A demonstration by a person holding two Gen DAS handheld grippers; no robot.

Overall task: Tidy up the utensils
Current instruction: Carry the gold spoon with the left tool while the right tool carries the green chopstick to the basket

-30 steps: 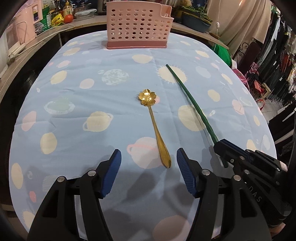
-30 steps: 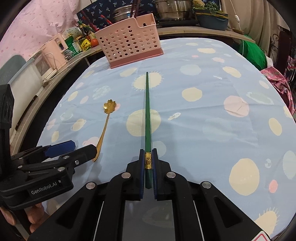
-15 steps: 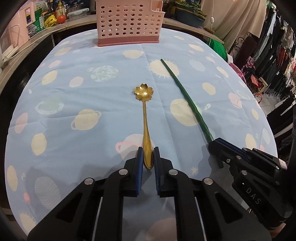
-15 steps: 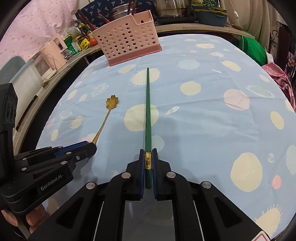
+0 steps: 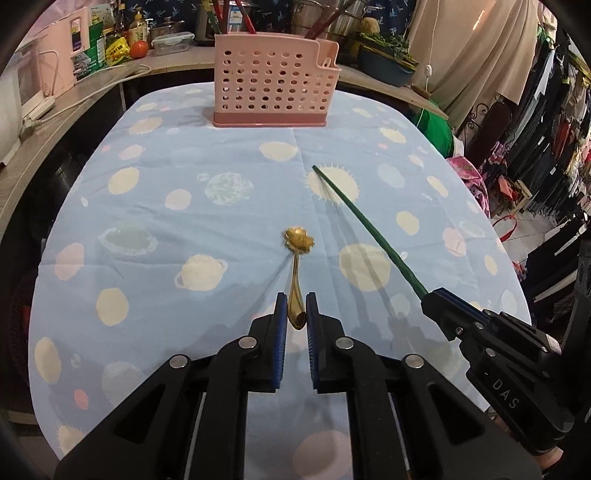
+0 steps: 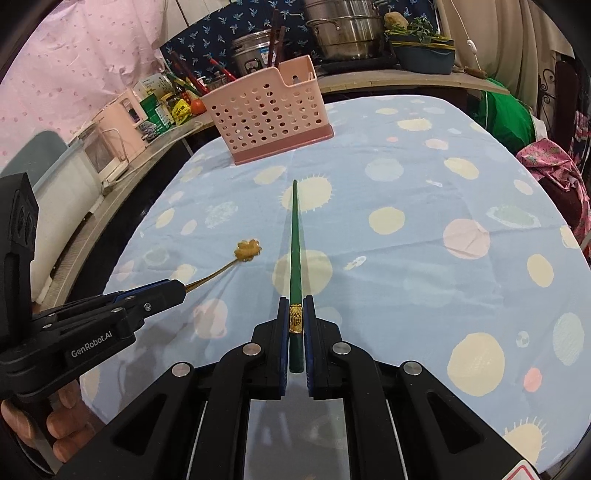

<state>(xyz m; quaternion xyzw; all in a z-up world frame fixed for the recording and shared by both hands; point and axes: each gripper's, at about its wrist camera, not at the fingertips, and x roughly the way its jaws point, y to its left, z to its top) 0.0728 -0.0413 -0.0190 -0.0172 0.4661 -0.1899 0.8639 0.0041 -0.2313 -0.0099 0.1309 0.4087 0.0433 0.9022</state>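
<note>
My left gripper (image 5: 295, 306) is shut on the handle of a gold spoon (image 5: 296, 266) with a flower-shaped bowl, held off the blue planet-print cloth. It also shows in the right wrist view (image 6: 177, 290), with the spoon (image 6: 248, 251) sticking out ahead. My right gripper (image 6: 295, 314) is shut on a green chopstick (image 6: 294, 240) near its gold band, lifted and pointing toward a pink perforated utensil basket (image 6: 266, 114). The chopstick (image 5: 365, 229) and right gripper (image 5: 430, 299) show at the right of the left wrist view. The basket (image 5: 273, 81) stands at the table's far edge.
A counter behind the table (image 5: 147, 184) holds jars, a tomato (image 5: 139, 47), pots (image 6: 343, 29) and a pink appliance (image 6: 114, 136). Clothes hang at the right (image 5: 546, 147). A green bundle (image 6: 506, 110) lies past the table's far right edge.
My left gripper closed on the spoon handle and lifted it off the cloth. My right gripper raised the chopstick. Both moved back from the basket a little.
</note>
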